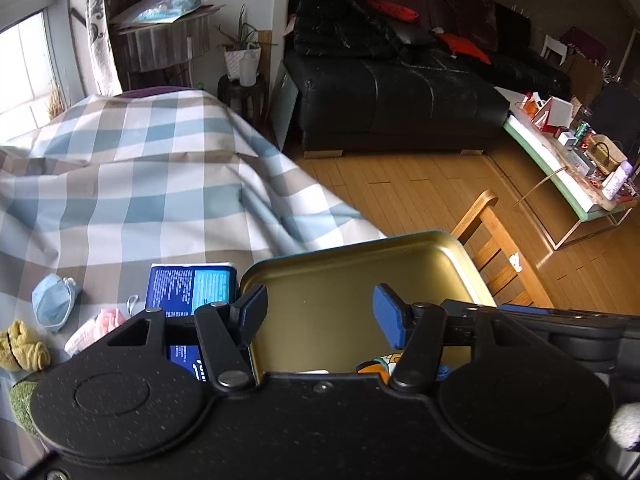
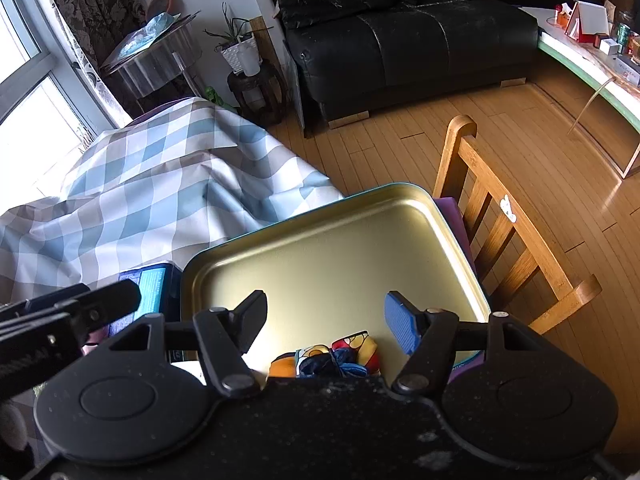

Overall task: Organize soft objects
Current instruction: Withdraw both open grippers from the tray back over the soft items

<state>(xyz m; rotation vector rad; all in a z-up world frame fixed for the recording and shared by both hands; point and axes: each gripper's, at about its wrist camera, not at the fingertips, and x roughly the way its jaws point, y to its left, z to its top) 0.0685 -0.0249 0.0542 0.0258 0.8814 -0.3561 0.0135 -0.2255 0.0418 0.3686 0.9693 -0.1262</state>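
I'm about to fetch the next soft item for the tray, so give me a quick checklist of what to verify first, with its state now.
1. Left gripper empty, jaws apart: ok.
2. Right gripper empty, jaws apart: ok.
3. Gold tray has bare floor for more: ok.
4. Colourful cloth bundle lies inside the tray: ok.
5. Soft items wait on the checked cloth: blue mask, pink item, yellow plush: ok.
6. Tray sits fully supported at the chair side: cannot tell.
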